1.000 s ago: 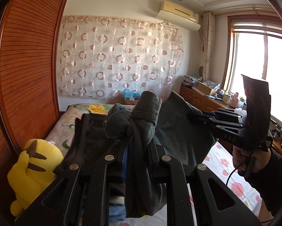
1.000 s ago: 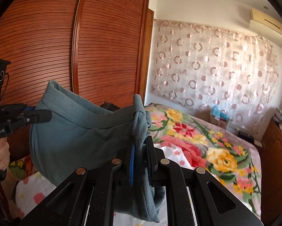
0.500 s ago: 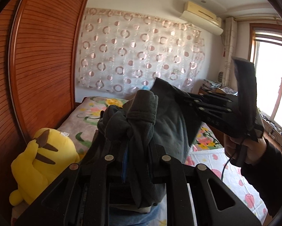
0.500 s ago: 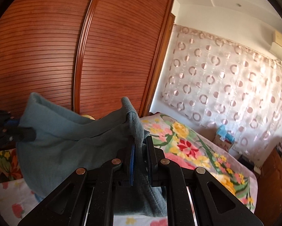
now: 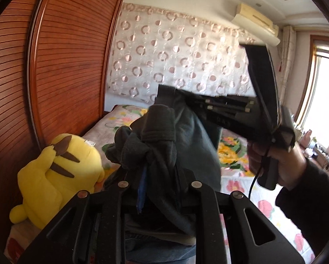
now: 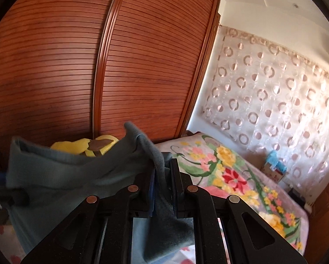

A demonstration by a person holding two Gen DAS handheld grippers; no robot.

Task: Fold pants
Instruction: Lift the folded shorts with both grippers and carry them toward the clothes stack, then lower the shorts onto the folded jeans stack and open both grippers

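Observation:
Grey-green pants (image 5: 195, 149) hang in the air between the two grippers, above the bed. My left gripper (image 5: 160, 176) has a bunched wad of the waistband between its fingers; its jaws are opening slightly, with the cloth still pinched. In the right wrist view the pants (image 6: 65, 171) sag leftward from my right gripper (image 6: 163, 176), whose jaws are also opening a little around a fold of cloth. The right gripper (image 5: 184, 98) shows in the left wrist view, held by a hand (image 5: 280, 160). The left gripper (image 6: 8, 195) is a dark blur at the edge.
A flowered bed (image 6: 230, 176) lies below. A yellow plush toy (image 5: 54, 176) sits against the slatted wooden wardrobe (image 6: 98, 66). A circle-patterned curtain (image 5: 175, 55) covers the far wall, and a window (image 5: 324, 101) is at the right. Bluish cloth (image 5: 155, 248) lies under the left gripper.
The two grippers have come closer together and the cloth between them has gone slack. Both views have swung toward the wardrobe, and the left gripper has sunk somewhat.

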